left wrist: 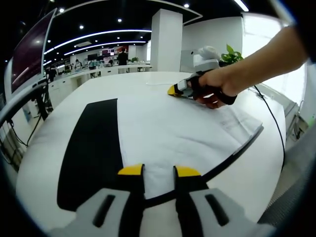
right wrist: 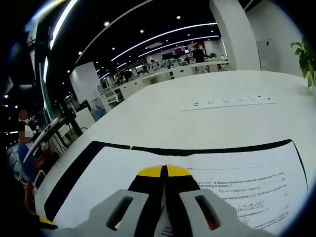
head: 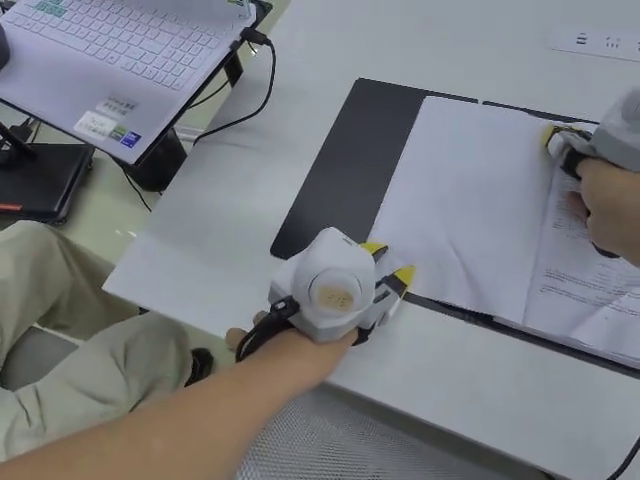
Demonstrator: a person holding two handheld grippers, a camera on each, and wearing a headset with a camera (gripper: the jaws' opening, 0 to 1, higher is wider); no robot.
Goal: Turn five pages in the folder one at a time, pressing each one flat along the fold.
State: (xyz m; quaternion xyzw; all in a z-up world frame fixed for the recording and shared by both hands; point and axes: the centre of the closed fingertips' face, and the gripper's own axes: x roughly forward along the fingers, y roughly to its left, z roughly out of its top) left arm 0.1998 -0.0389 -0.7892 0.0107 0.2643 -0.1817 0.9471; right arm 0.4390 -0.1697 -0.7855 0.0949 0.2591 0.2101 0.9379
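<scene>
While touching the folder [head: 345, 170] fold, held right gripper [right wrist: 163, 171] jaws clenched. Rested left gripper [left wrist: 158, 171] at the near page [head: 460, 200] edge, jaws parted.

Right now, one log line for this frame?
left gripper: open, tips at near edge of blank page | right gripper: shut, at fold, far end | folder: open on table
</scene>
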